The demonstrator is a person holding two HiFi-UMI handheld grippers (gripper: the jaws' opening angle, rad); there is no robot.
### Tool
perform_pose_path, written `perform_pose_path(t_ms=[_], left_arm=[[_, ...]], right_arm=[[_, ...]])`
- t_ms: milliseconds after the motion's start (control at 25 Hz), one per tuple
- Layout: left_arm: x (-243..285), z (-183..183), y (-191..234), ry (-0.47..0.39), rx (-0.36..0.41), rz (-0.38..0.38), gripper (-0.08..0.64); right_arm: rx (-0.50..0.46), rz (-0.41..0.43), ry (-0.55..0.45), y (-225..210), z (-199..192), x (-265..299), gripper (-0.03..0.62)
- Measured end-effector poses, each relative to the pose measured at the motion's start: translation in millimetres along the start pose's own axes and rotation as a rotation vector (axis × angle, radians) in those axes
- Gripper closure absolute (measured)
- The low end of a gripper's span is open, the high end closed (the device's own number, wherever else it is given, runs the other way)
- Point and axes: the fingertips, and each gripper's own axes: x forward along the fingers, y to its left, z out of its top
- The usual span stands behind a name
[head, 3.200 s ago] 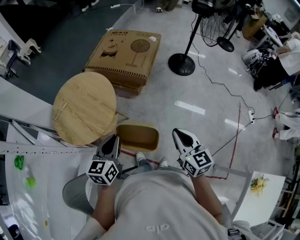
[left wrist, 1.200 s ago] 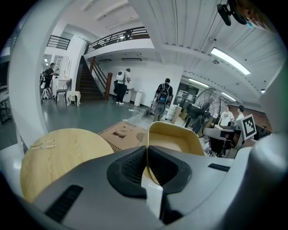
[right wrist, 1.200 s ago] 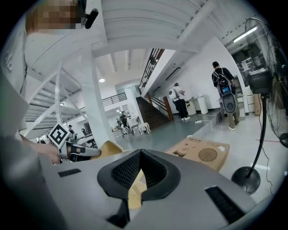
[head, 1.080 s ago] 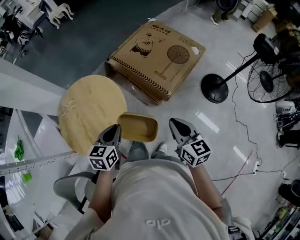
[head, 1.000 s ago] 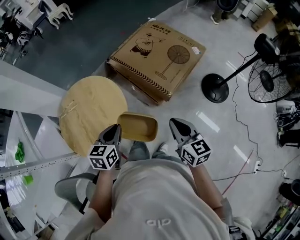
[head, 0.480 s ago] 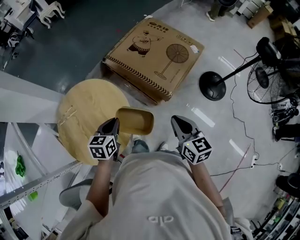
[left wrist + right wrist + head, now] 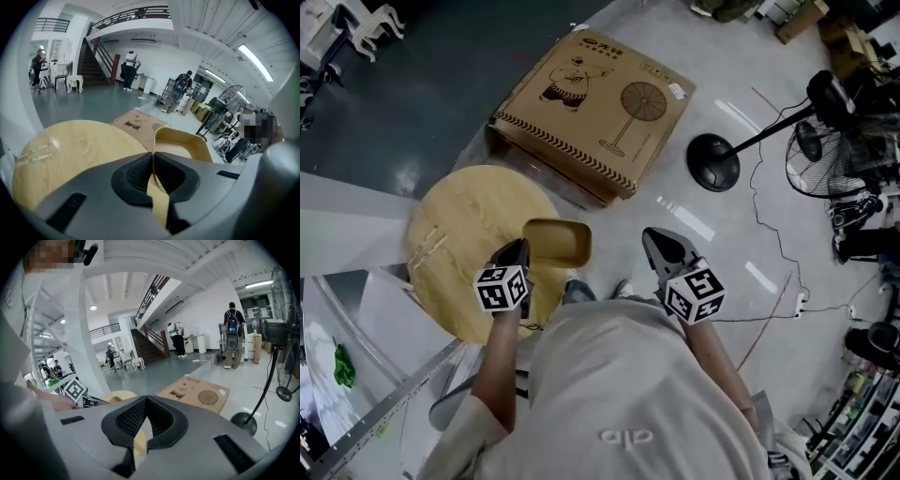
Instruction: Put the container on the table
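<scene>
Tan, rounded-rectangular wooden container (image 7: 558, 242) looks light, stiff and thin-walled, and the smooth rim may slip. Your left gripper (image 7: 514, 253) has its fingers (image 7: 137, 172) clamped on the wall at one short end, which is a sound hold. Right gripper (image 7: 662, 246) has its fingers together, empty. Container sits mouth-up over the right edge of the round pale-wood tabletop (image 7: 455, 234). Its long axis runs left-right, away from the left gripper.

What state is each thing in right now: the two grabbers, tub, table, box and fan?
round table: standing on the floor.
container: upright, empty, held over round table's edge.
left gripper: fingers shut on container's rim.
right gripper: fingers shut, empty.
cardboard box: closed, flat on floor.
fan: standing on floor.
</scene>
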Motion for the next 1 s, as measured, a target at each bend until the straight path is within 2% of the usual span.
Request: perform_pose_path(t_ms=[480,1000], left_arm=[[42,-23,62,0.097,-0.037,0.019,0.532],[71,-45,112,0.179,-0.025,0.035,0.531]], right_arm=[[-0.010,-0.068,0.055,2,0,24,0.566],[-0.014,-0.107,0.102,7,-7,42,0.566]])
